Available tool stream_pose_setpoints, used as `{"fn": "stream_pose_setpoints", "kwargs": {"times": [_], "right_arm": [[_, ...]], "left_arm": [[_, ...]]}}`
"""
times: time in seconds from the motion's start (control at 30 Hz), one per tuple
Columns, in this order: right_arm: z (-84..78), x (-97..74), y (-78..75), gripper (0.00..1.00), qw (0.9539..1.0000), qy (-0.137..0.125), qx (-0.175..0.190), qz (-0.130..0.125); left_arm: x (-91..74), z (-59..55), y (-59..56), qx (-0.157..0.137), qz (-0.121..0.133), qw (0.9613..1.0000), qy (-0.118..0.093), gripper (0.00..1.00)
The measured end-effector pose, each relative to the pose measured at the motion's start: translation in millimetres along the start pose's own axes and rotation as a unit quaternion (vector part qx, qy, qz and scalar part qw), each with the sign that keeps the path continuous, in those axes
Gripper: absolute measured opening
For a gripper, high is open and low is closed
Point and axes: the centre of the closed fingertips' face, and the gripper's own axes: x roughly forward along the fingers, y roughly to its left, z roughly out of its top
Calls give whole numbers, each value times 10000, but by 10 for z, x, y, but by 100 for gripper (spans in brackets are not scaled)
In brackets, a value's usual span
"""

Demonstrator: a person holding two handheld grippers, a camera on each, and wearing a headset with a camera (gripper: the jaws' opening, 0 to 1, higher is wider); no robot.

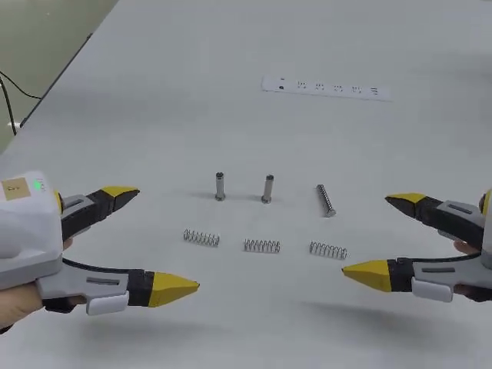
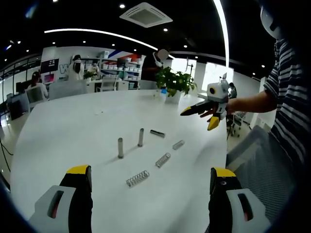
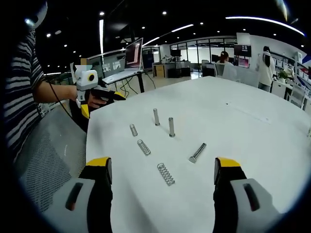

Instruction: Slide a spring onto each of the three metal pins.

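Three metal pins sit mid-table: the left pin [image 1: 220,186] and the middle pin [image 1: 267,188] stand upright, the right pin [image 1: 325,200] lies flat. In front of them lie three springs in a row: left spring [image 1: 201,237], middle spring [image 1: 262,246], right spring [image 1: 328,250]. My left gripper [image 1: 157,240] hovers open at the left, its jaws wide apart and empty. My right gripper [image 1: 380,237] hovers open at the right, also empty. In the left gripper view the pins [image 2: 120,147] and springs [image 2: 137,178] lie ahead; the right gripper view has the lying pin [image 3: 197,152] nearest.
A white power strip [image 1: 320,87] lies flat at the far side of the white table [image 1: 154,115]. The table's left edge runs diagonally at upper left with a cable beyond it. A person in a striped shirt [image 2: 291,97] holds the grippers.
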Motion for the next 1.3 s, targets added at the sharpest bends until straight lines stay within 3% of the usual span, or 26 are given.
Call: {"fn": "stream_pose_setpoints", "kwargs": {"times": [0.27,0.83,1.2,1.3], "right_arm": [[55,40,-43,79,9998,79,147,59],[265,206,-316,60,9976,137,676,-34],[241,404,-434,52,9951,498,851,-20],[168,457,-501,50,9928,745,926,-113]], "left_arm": [[-12,1,-1,-22,11,10000,-14,99],[-8,-9,-10,-31,9,10000,-5,99],[-4,-11,6,-23,7,10000,4,99],[8,-11,2,-16,-11,10000,12,99]]}}
